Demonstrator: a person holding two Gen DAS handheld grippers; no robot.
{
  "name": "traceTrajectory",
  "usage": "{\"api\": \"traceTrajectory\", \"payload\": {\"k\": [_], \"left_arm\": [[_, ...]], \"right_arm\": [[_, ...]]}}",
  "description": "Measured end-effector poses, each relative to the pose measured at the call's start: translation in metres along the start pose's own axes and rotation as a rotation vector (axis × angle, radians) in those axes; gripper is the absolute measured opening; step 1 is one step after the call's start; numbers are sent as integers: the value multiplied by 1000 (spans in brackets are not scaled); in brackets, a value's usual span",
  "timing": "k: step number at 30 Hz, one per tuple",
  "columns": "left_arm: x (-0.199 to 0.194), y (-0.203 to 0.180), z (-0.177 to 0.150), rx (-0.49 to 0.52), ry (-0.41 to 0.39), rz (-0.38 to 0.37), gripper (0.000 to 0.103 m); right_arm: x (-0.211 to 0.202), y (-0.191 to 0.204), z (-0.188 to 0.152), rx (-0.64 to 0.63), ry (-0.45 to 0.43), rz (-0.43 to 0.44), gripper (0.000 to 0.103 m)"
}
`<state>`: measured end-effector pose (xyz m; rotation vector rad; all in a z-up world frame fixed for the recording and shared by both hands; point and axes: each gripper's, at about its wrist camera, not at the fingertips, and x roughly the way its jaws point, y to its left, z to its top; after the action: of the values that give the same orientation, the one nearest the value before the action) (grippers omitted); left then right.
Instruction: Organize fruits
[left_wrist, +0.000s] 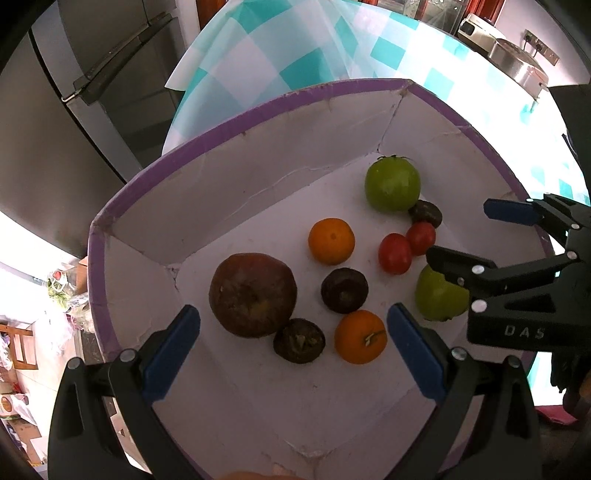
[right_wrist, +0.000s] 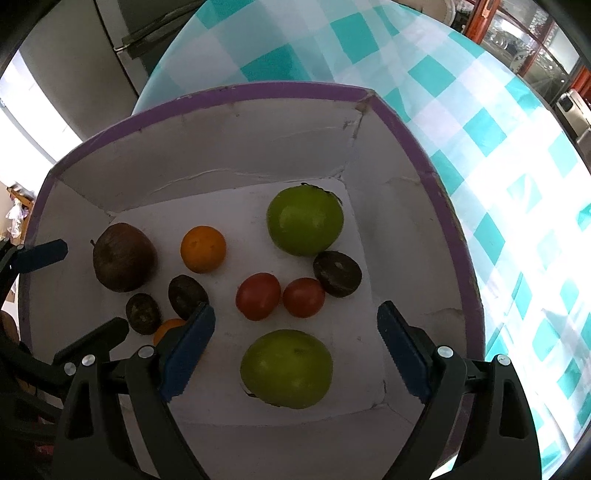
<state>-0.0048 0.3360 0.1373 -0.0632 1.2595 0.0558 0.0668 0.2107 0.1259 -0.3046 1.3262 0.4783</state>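
A white box with a purple rim (left_wrist: 295, 98) (right_wrist: 277, 88) sits on the table and holds all the fruit. Inside lie a large brown-red apple (left_wrist: 253, 295) (right_wrist: 123, 258), two oranges (left_wrist: 331, 241) (left_wrist: 360, 336), three dark round fruits (left_wrist: 344, 290), two red tomatoes (right_wrist: 258, 296) (right_wrist: 303, 297) and two green fruits (right_wrist: 304, 220) (right_wrist: 286, 369). My left gripper (left_wrist: 293, 350) is open above the near oranges and dark fruits, holding nothing. My right gripper (right_wrist: 295, 350) is open over the near green fruit, with its pads apart from it.
The box rests on a teal and white checked tablecloth (right_wrist: 498, 177). A grey fridge (left_wrist: 92, 129) stands beyond the table at the left. A metal pot (left_wrist: 521, 62) and appliances sit at the far right. The right gripper (left_wrist: 480, 236) hangs over the box's right side.
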Motion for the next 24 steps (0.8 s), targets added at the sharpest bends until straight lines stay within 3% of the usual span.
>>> {"api": "traceTrajectory", "payload": {"k": [24], "left_arm": [[1, 4, -1, 9, 16, 3, 101]], "right_arm": [[0, -13, -4, 15, 13, 5, 87]]}}
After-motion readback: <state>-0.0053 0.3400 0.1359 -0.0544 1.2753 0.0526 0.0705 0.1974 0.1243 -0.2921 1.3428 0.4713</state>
